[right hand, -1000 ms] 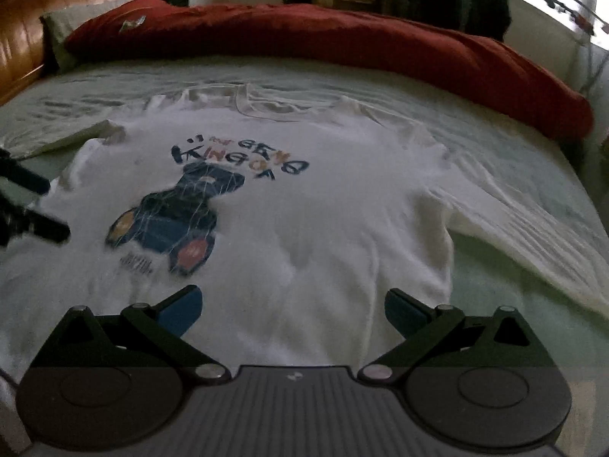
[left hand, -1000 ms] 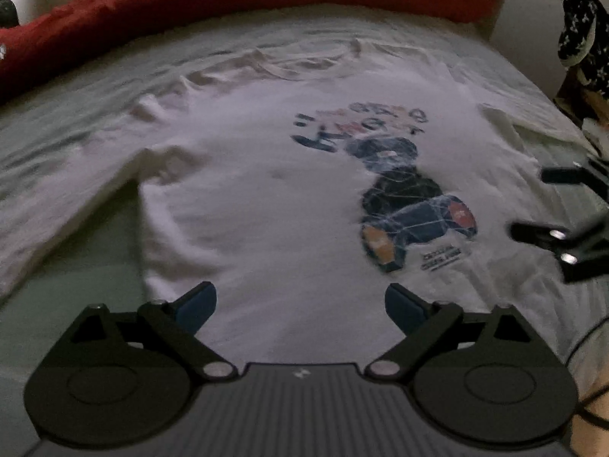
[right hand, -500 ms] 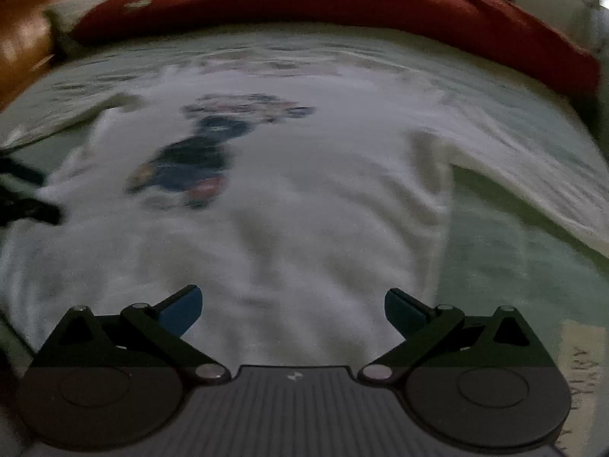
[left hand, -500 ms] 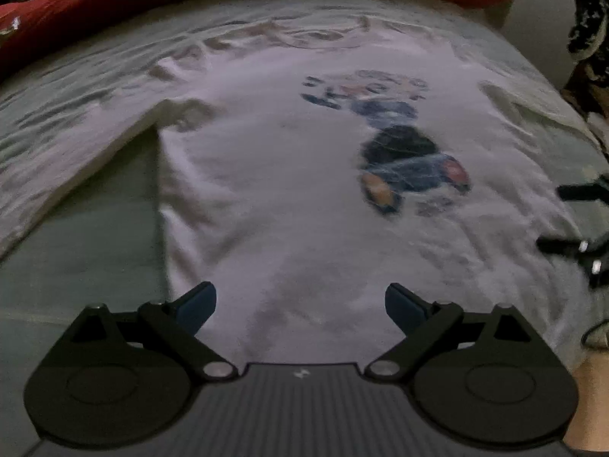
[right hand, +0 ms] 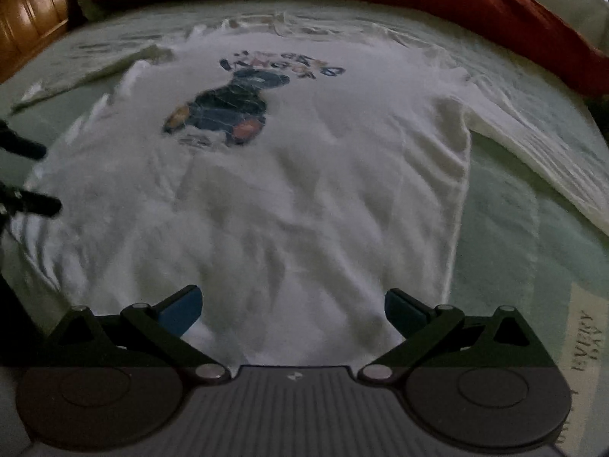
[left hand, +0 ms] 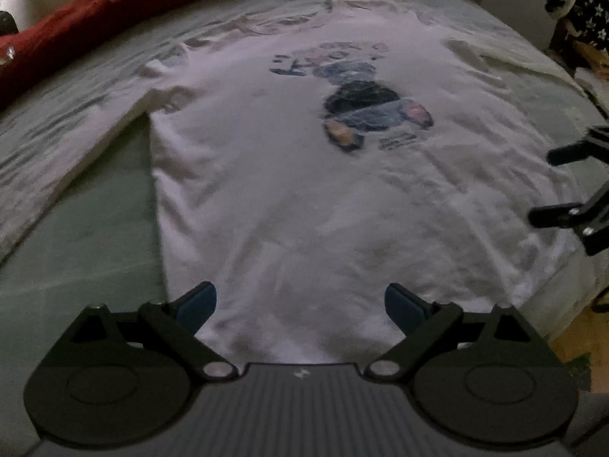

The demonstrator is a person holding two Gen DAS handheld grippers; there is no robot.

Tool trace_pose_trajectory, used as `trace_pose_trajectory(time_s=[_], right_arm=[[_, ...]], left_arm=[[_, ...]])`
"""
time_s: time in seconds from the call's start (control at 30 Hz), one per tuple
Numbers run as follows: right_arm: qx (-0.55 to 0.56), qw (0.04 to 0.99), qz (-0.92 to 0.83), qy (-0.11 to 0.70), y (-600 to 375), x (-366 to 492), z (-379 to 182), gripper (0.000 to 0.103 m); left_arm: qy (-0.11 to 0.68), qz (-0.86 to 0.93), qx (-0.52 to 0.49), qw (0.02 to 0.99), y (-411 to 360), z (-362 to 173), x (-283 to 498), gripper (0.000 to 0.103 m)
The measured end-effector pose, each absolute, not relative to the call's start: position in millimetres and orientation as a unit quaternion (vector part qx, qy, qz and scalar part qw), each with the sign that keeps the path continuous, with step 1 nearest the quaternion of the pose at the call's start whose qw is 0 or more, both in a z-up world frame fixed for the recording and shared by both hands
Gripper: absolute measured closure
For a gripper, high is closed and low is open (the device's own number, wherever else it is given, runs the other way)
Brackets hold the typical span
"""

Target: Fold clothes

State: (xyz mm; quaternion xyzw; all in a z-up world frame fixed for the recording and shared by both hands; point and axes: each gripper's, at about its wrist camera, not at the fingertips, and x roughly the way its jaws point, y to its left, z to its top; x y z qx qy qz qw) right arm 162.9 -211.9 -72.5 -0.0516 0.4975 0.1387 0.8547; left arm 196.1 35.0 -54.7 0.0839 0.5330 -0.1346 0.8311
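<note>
A white long-sleeved shirt with a dark blue printed figure lies spread flat, front up, on the bed. In the right wrist view the same shirt fills the middle, its print at upper left. My left gripper hovers open over the shirt's bottom hem, towards its left side. My right gripper is open too, over the hem towards the right side seam. Nothing sits between either pair of blue-padded fingers. Each gripper's black fingers show at the edge of the other's view.
The bed has a pale green sheet and a red duvet bunched along the far side. A wooden headboard stands at upper left in the right wrist view. The sleeves stretch outward. The bed's near edge and floor show at right.
Both grippers have come lower and closer to the shirt's bottom hem, so the shirt fills more of each view. They have stayed open throughout.
</note>
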Motion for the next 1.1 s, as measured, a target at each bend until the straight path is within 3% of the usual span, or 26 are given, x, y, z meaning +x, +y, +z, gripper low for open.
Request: trace_pose_trajectory(time_s=[0.2,0.53,0.83,1.1], right_arm=[[-0.082,0.844,0.142,0.511,-208,150,-81,0.0],[-0.03,0.873,0.11,0.475,-192,192,-62,0.0],[-0.029,0.859,0.092,0.502,-195,192,-74,0.0],[-0.025,0.873,0.083,0.48,-189,209,-60,0.0]], left_arm=[[0.535,-0.124,0.057,0.834,34,-60,207,0.008],[0.518,-0.106,0.003,0.849,31,-63,237,0.008],[0.507,-0.097,-0.021,0.856,43,-57,248,0.008],[0.502,-0.089,-0.037,0.86,53,-57,257,0.008]])
